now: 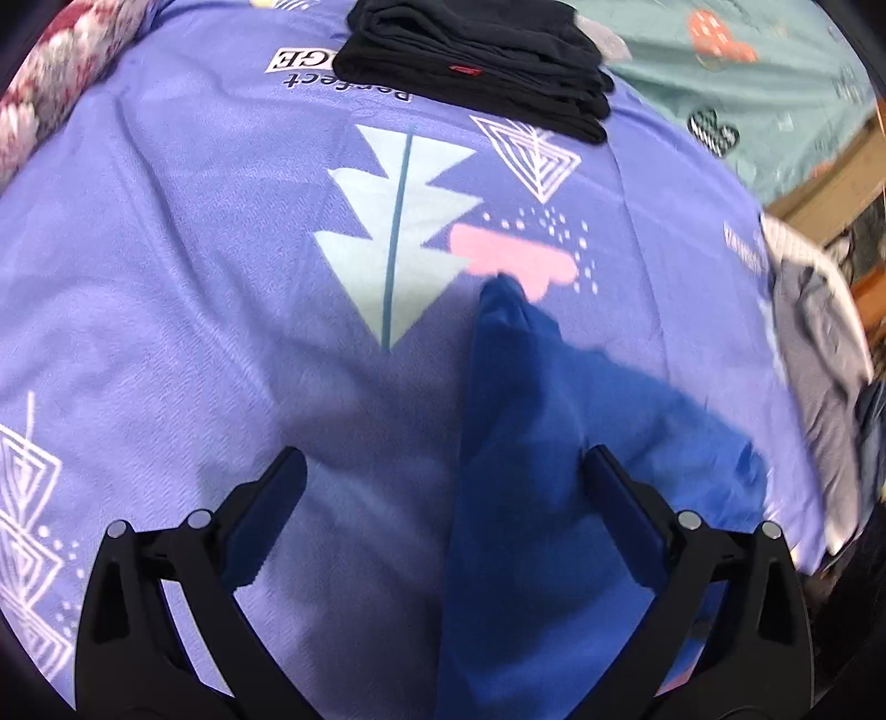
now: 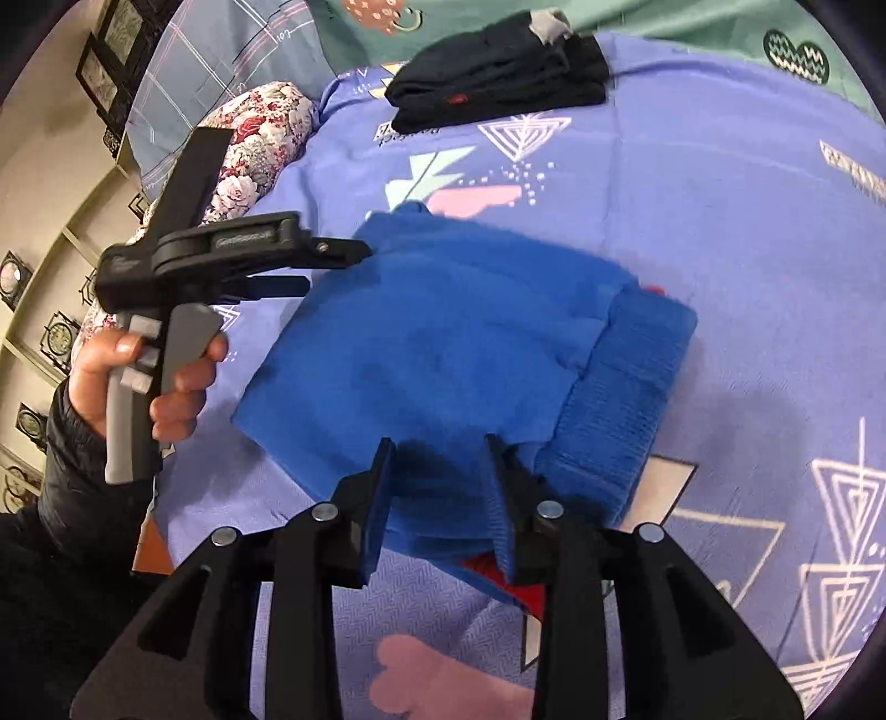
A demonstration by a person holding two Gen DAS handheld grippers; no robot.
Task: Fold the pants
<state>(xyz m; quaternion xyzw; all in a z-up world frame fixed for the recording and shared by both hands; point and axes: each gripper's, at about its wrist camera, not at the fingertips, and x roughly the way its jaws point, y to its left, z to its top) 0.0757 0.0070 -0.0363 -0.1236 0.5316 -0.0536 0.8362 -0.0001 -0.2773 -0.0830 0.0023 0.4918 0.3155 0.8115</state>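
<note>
Blue pants (image 2: 443,332) lie folded into a thick rectangle on a purple printed bedsheet (image 2: 720,221), with the ribbed waistband (image 2: 620,399) at the right end. My right gripper (image 2: 437,459) is over the near edge, its fingers apart, the cloth flat between them and not pinched. A bit of red fabric (image 2: 498,576) shows under that edge. My left gripper (image 2: 338,267), held in a hand (image 2: 183,382), hovers by the far left corner. In the left wrist view the left gripper (image 1: 446,468) is wide open over a blue fold (image 1: 526,443) that runs past its right finger.
A stack of folded black garments (image 1: 476,61) (image 2: 498,77) sits at the far side of the sheet. A floral pillow (image 2: 249,144) (image 1: 50,94) lies along the left. Loose grey and white clothes (image 1: 819,343) are piled at the right edge. A green sheet (image 2: 664,16) lies beyond.
</note>
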